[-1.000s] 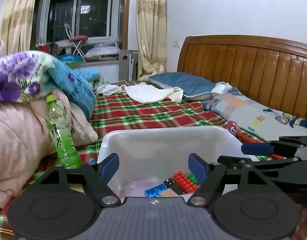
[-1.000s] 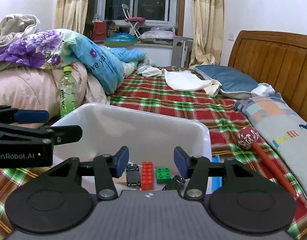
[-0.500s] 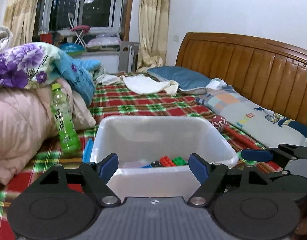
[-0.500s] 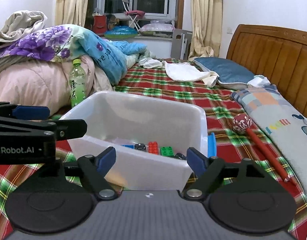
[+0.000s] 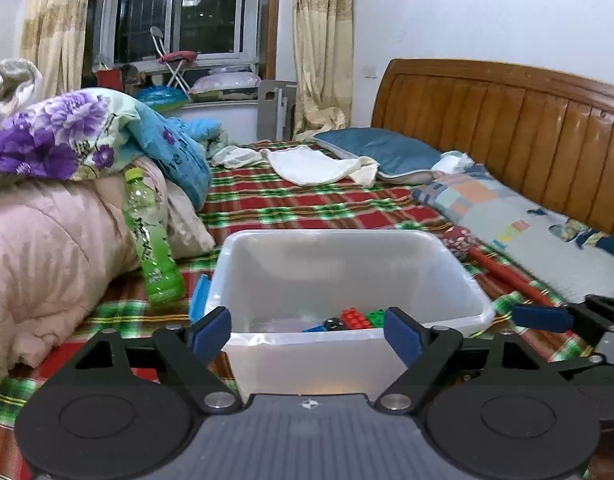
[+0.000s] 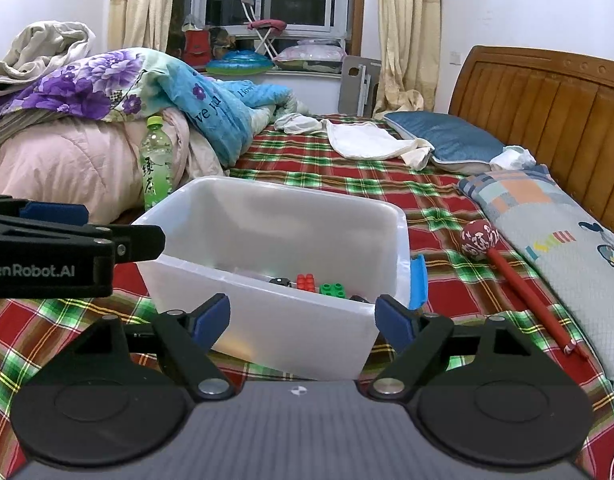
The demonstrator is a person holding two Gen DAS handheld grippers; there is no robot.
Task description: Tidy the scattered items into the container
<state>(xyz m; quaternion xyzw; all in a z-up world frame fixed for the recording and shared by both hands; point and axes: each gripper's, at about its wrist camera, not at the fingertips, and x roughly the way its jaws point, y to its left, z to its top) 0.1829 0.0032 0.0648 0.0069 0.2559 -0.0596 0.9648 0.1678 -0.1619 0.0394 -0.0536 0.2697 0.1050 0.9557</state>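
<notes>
While both your grippers hang wide open and empty just short of the white bin (image 5: 347,268), the job looks close to wrapped: red, green, blue and black building bricks (image 5: 349,320) lie on its floor at the near wall. The left gripper (image 5: 307,330) faces the bin's near wall square on; the right gripper (image 6: 303,318) faces its near corner, with the left one showing off to its side. Those bricks are hard, light and a touch slick, so any straggler wants a pinch across its flat sides, not the studs. The bin sits on the plaid bed (image 6: 387,188), a green drink bottle (image 5: 151,240) standing beside it. A red mallet (image 6: 507,272) lies on the bed, well clear of the bin; take its thin stiff shaft mid-length.
</notes>
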